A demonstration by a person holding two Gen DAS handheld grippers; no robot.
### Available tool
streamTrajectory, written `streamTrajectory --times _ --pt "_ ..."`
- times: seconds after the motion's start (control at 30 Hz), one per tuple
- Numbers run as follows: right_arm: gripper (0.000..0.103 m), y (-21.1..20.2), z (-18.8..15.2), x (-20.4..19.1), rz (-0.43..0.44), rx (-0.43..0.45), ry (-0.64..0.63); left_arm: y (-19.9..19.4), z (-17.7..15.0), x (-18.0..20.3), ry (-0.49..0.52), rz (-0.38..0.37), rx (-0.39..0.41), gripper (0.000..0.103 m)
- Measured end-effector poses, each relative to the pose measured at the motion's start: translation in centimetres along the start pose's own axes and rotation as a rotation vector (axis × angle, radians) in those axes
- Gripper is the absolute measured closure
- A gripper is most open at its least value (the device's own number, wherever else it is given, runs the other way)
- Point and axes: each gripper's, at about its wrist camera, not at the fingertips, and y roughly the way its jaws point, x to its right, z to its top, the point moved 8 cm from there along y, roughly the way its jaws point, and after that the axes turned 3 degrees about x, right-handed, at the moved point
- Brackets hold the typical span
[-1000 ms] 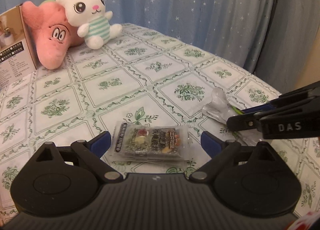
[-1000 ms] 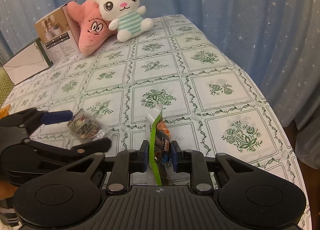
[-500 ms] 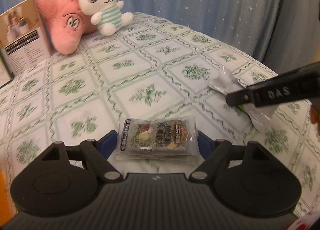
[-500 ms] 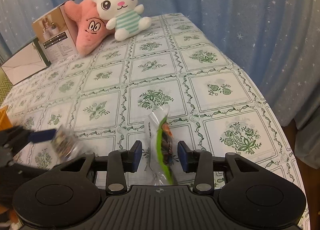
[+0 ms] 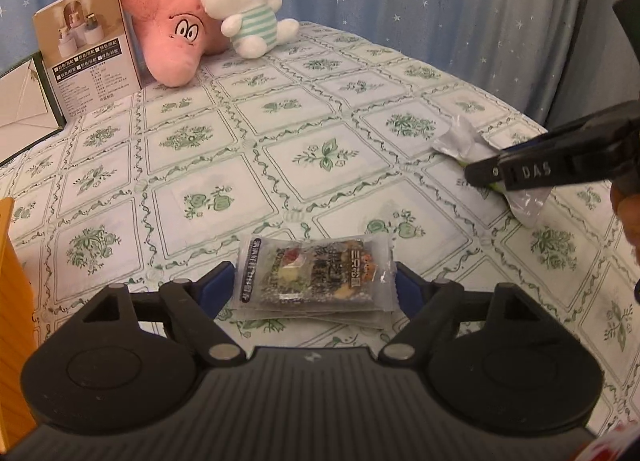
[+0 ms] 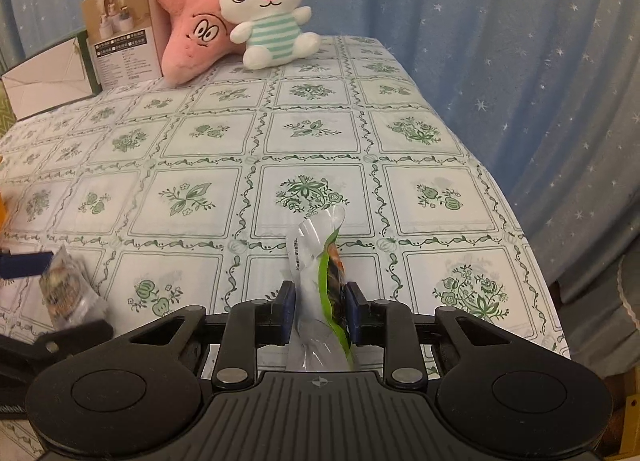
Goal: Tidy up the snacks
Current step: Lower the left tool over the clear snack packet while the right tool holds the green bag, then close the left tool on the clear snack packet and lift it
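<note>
A clear snack packet (image 5: 316, 277) with dark nuts and dried fruit sits between the blue pads of my left gripper (image 5: 310, 285), which is shut on its two short edges just above the tablecloth. The right wrist view shows that packet (image 6: 64, 289) blurred at the far left, between the left gripper's fingers (image 6: 24, 265). A green-and-white snack packet (image 6: 316, 261) stands on edge in my right gripper (image 6: 320, 313); its jaws are closing and the pads press on both sides. In the left wrist view this packet (image 5: 460, 139) sticks out past the right gripper's finger (image 5: 520, 171).
A pink star plush (image 5: 172, 45), a white bunny plush (image 5: 248, 1), a brown product box (image 5: 88, 57) and a white envelope box (image 5: 24, 101) stand at the table's far end. An orange wooden piece (image 5: 8, 261) is at the left. The table edge (image 6: 520, 221) drops off toward blue curtains.
The left jaws closed onto the dark packet and carried it leftward across the table. The right jaws opened for a moment, then closed again on the green-and-white packet.
</note>
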Motion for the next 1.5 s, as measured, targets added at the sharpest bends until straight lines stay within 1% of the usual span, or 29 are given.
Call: streamTrajectory --times 0.1,0.2,0.33,0.4,0.5,0.63,0.67,0.8,0.93,1.1,1.4,1.5 --pt "0.077 0.0 0.1 0.0 0.017 -0.003 0.026 0.1 -0.1 0.1 0.005 0.004 0.003 0.018" --pt "0.077 0.0 0.2 0.1 0.02 -0.004 0.037 0.1 -0.2 0.2 -0.014 -0.006 -0.003 0.016" --pt "0.077 -0.1 0.2 0.0 0.022 -0.005 0.041 0.0 0.1 0.0 -0.042 -0.031 -0.002 0.015" --pt "0.077 -0.1 0.2 0.1 0.023 -0.006 0.047 0.0 0.3 -0.2 -0.056 -0.046 -0.003 0.012" --pt "0.077 0.0 0.3 0.0 0.022 -0.006 0.051 0.1 0.3 -0.3 -0.039 -0.047 -0.014 0.012" --pt "0.077 0.0 0.3 0.0 0.023 -0.007 0.057 0.5 0.3 -0.6 -0.054 -0.055 -0.027 0.013" --pt "0.077 0.0 0.3 -0.1 0.024 -0.007 0.061 0.5 0.3 -0.5 -0.053 -0.052 -0.025 0.017" --pt "0.077 0.0 0.4 0.0 0.028 -0.007 0.078 0.2 0.3 -0.3 -0.052 -0.035 -0.023 0.021" --pt "0.077 -0.1 0.5 -0.3 0.038 -0.005 0.094 -0.2 0.2 0.0 -0.067 -0.029 -0.024 0.022" --pt "0.077 -0.9 0.8 -0.8 0.056 0.021 0.114 -1.0 0.4 0.4 -0.059 -0.012 -0.005 0.022" --pt "0.077 -3.5 1.9 -1.8 0.096 0.088 0.142 -4.1 -0.2 0.6 -0.105 0.002 0.027 0.022" --pt "0.077 -4.7 1.7 -2.1 0.1 0.105 0.155 -5.3 -0.4 0.5 -0.129 0.011 0.042 0.022"
